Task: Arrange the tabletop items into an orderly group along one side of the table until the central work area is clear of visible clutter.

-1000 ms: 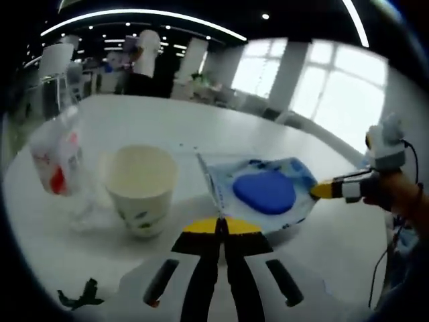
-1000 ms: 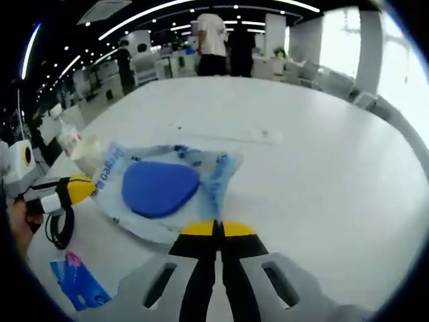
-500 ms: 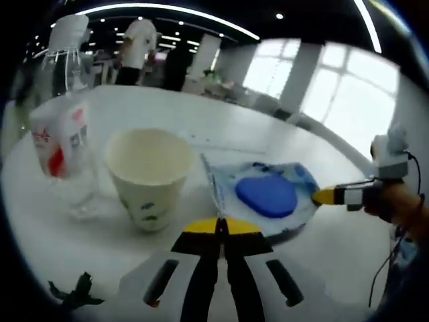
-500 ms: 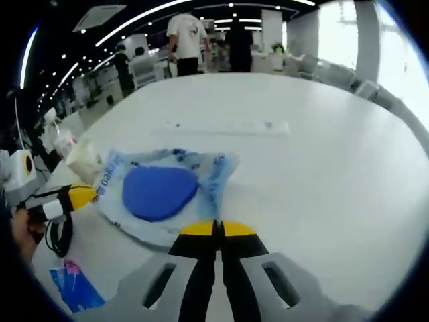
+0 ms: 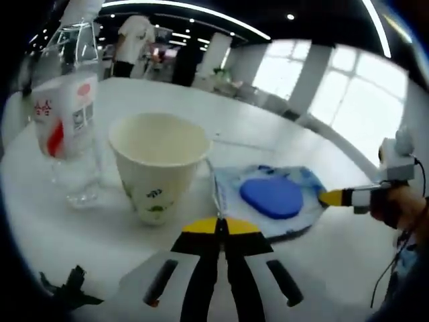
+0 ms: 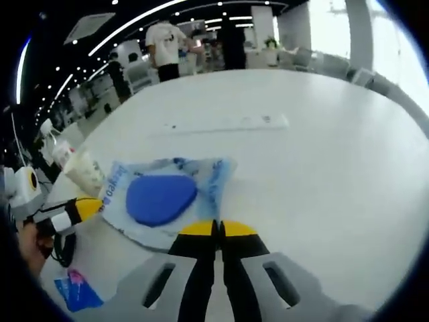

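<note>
Your left gripper [image 5: 221,225] has its jaws pressed together on the near edge of the clear plastic pouch [image 5: 268,201], which lies flat on the white table [image 5: 167,121] with a blue oval pad [image 5: 271,196] inside. Your right gripper [image 6: 216,228] pinches the opposite edge of the same pouch, jaws together too. Beside the pouch, to its left in the left gripper view, stands a paper cup [image 5: 159,164] (upright), then a water bottle [image 5: 64,127].
</note>
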Tool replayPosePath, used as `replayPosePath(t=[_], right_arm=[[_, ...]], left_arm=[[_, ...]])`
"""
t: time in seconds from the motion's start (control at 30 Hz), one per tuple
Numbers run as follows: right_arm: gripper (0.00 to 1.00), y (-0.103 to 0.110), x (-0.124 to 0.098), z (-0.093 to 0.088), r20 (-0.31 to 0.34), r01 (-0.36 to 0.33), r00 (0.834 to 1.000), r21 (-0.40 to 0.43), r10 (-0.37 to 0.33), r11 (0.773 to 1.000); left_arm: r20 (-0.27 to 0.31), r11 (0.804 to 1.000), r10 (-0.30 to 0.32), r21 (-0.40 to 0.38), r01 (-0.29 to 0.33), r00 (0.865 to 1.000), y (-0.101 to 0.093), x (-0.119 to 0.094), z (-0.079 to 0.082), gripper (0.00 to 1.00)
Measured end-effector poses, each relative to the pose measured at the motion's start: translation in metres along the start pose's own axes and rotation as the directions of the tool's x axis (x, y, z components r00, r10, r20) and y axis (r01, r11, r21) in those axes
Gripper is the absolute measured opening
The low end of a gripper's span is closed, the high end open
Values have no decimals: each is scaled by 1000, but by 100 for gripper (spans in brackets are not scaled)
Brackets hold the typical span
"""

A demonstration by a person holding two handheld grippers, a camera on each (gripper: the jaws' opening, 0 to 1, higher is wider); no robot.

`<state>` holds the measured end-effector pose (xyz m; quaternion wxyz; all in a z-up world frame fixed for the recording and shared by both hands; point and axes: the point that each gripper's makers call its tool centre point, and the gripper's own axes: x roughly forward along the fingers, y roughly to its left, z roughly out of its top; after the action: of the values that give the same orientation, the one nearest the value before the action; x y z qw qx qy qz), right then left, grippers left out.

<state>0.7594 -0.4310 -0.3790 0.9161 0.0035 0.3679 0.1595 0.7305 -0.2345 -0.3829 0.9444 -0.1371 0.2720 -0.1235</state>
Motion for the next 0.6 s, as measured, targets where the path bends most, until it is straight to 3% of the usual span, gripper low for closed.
replayPosePath(t=[0.33, 0.47, 0.6], right_arm=[[6, -1, 1, -4, 5, -5, 1000, 78, 5, 997], [25, -4, -6, 2, 30, 9, 999, 141, -14, 990], [31, -3, -12, 4, 47, 13, 999, 140, -20, 990]], left_arm=[[33, 999, 16, 40, -17, 999, 0, -1, 2, 0], [35, 998, 32, 61, -34, 999, 1, -2, 3, 4], [60, 997, 26, 76, -31, 998, -3, -7, 11, 17]])
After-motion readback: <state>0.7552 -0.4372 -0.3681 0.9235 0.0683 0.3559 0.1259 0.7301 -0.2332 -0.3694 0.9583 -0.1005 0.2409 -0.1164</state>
